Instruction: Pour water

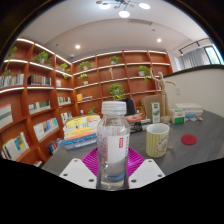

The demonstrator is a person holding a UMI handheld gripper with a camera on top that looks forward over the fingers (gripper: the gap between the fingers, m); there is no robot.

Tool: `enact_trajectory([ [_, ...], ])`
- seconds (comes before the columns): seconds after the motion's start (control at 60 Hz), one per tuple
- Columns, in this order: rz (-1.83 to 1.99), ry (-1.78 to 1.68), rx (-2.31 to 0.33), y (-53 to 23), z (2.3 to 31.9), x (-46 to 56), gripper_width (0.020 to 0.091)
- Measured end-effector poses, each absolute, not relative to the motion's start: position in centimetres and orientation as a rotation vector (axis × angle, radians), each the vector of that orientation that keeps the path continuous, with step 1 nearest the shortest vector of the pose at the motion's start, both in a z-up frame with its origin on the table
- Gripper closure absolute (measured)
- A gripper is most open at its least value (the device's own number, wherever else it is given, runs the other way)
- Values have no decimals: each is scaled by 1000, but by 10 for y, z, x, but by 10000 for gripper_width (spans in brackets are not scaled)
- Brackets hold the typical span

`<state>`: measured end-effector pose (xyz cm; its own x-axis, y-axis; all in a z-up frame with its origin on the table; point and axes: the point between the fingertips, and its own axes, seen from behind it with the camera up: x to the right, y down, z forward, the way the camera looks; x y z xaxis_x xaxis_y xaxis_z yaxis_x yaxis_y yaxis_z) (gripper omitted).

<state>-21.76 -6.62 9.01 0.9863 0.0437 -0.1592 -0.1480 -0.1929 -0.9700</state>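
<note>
Lit wooden bookshelves [40,95] line the walls. Round ceiling lights [124,13] shine above a grey table [195,150].

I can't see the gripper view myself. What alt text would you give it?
A clear plastic water bottle with a white cap stands clamped between the gripper's two fingers, above a dark table. A pale cup stands just beyond it, with bookshelves lining the room behind.

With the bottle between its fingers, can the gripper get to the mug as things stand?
Probably yes: the gripper has the bottle between its fingers, and the mug stands close beside it on the table, with nothing between.
</note>
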Motion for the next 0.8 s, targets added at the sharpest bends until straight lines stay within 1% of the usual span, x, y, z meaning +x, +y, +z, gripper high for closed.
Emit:
enact_trajectory([
  [0.1,414,231,-1721,-39,110,-242,758],
  [0.167,593,394,-1667,-25,133,-243,758],
  [0.183,636,434,-1642,-19,133,-242,758],
  [0.217,729,520,-1600,-14,145,-236,758],
  [0.3,940,716,-1485,6,154,-222,758],
  [0.35,1054,836,-1412,10,168,-213,759],
  [0.367,1085,866,-1377,21,165,-209,758],
  [0.417,1194,964,-1292,29,170,-201,760],
  [0.567,1409,1204,-1071,33,186,-184,758],
  [0.7,1549,1375,-887,27,187,-174,759],
  [0.733,1573,1398,-850,35,185,-169,759],
  [0.8,1581,1417,-855,30,184,-173,759],
])
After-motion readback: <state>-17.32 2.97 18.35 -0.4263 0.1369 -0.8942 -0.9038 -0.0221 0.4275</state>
